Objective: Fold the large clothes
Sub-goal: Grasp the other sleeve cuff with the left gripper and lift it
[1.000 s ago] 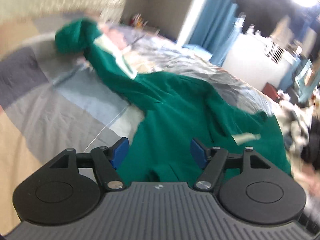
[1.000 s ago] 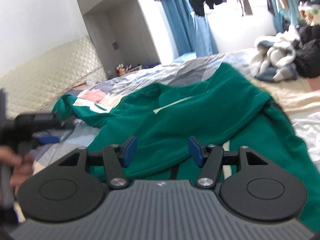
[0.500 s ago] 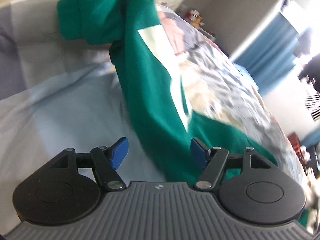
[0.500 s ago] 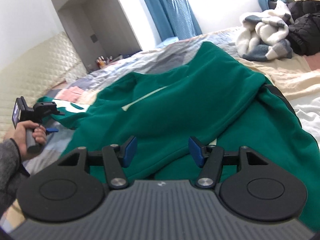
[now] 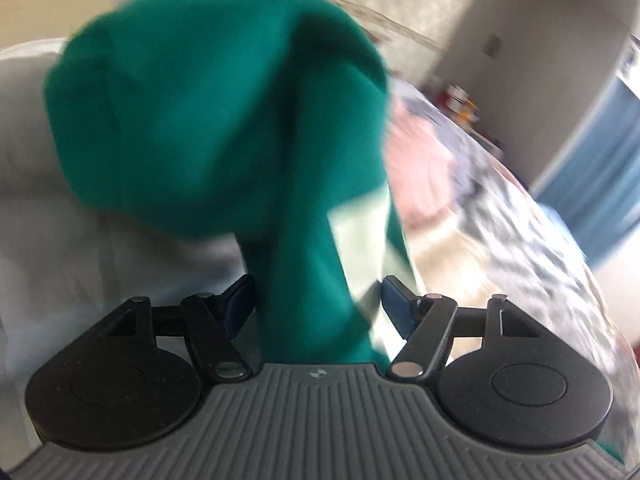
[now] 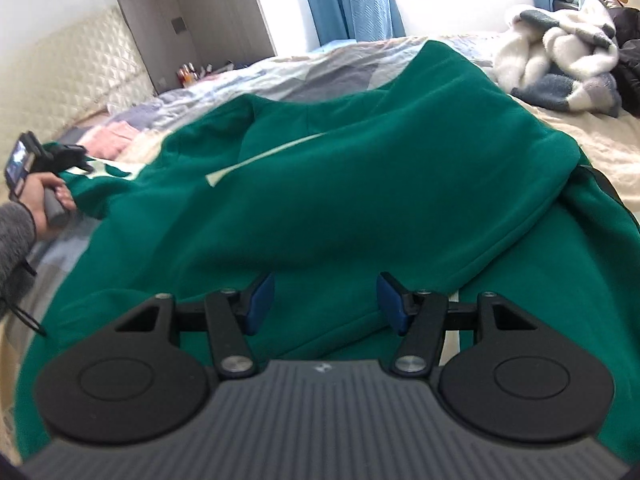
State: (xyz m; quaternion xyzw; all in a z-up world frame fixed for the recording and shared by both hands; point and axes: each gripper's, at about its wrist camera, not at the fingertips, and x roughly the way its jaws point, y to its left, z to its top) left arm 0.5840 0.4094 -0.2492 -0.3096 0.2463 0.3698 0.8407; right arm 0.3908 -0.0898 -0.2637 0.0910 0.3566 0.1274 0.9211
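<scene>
Left gripper (image 5: 316, 300) jaws apart, straddling green garment's sleeve (image 5: 304, 280), unclamped. Step: securing sleeve for fold. Next, likely: clamp. Right gripper (image 6: 326, 300) apart.

From the left wrist we look steeply down, very close over the green garment's sleeve (image 5: 224, 128). From the right wrist we look across the bed (image 6: 592, 144) from further back. Both views share the sleeve end and the quilted headboard (image 6: 76, 68).
</scene>
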